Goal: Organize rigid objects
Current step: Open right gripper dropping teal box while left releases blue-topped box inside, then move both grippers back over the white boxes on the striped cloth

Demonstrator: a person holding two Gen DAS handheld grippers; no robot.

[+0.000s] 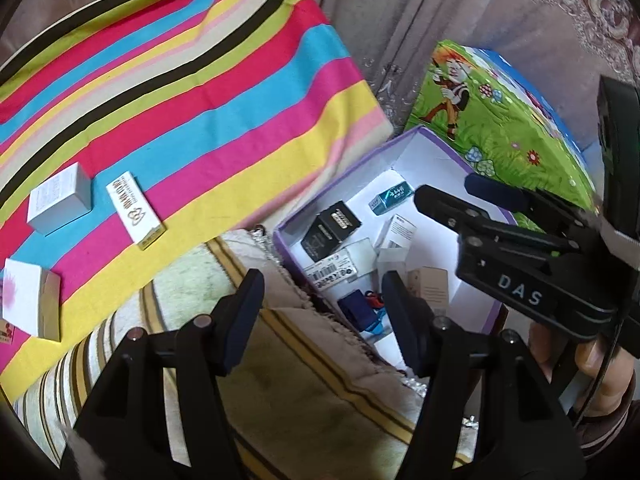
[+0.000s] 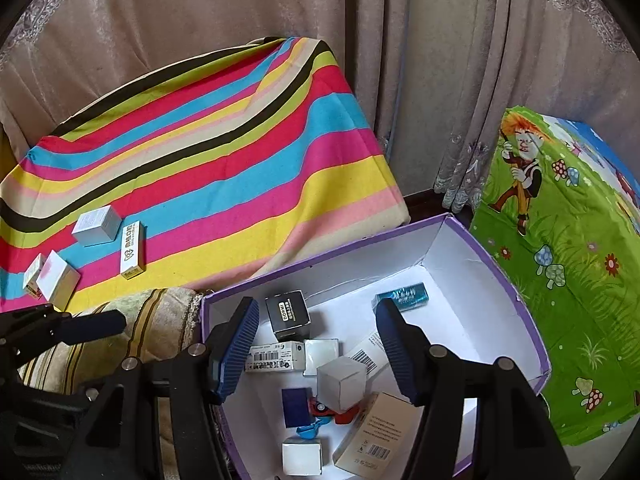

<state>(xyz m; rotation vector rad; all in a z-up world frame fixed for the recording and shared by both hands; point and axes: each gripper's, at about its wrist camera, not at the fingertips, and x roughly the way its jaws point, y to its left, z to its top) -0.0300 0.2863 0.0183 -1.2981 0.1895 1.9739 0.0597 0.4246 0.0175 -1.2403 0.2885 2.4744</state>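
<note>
A purple-rimmed white box (image 2: 332,258) (image 1: 404,136) holds several small cartons: a black one (image 2: 287,315) (image 1: 330,230), a teal one (image 2: 400,295) (image 1: 390,197), a white cube (image 2: 341,383) and a beige one (image 2: 376,432). On the striped cloth (image 1: 192,92) (image 2: 208,152) lie a white cube box (image 1: 58,204) (image 2: 97,225), a long white carton (image 1: 135,209) (image 2: 133,254) and a white-pink box (image 1: 30,304) (image 2: 58,282). My left gripper (image 1: 320,322) is open and empty over the box's near-left edge. My right gripper (image 2: 316,350) is open and empty above the box; it shows from the side in the left wrist view (image 1: 444,190).
A green cartoon-print covered block (image 2: 560,264) (image 1: 492,120) stands right of the box. A beige striped cushion (image 1: 280,380) (image 2: 132,328) lies below the cloth. Curtains (image 2: 240,8) hang behind.
</note>
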